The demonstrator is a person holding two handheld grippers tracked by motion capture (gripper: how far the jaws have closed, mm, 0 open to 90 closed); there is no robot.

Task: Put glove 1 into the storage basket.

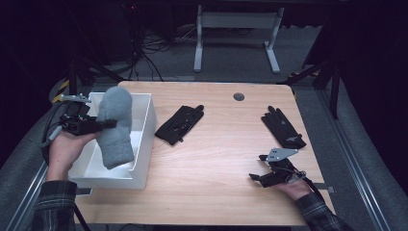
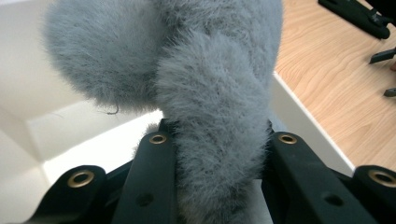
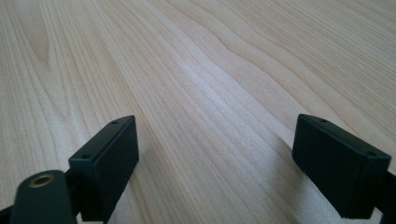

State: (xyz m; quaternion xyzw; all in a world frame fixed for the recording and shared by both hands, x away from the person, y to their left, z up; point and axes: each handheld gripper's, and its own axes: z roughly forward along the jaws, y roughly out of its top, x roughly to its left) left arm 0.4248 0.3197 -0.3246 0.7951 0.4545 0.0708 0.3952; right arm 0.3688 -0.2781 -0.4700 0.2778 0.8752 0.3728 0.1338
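A fluffy grey mitten [image 1: 115,127] hangs over the open white box [image 1: 144,139] at the table's left. My left gripper [image 1: 108,124] is shut on it around its middle. In the left gripper view the grey fur [image 2: 210,93] bulges between the two black jaws of that gripper [image 2: 219,154], with the box's white wall [image 2: 28,84] behind. My right gripper [image 1: 257,167] rests low near the table's front right, open. In the right gripper view its jaws [image 3: 229,158] stand wide apart over bare wood, with nothing between them.
Two black gloves lie on the wooden table [image 1: 226,159]: one [image 1: 180,124] just right of the box, the other [image 1: 284,127] at the far right, beyond my right gripper. A round cable hole [image 1: 238,96] sits near the back edge.
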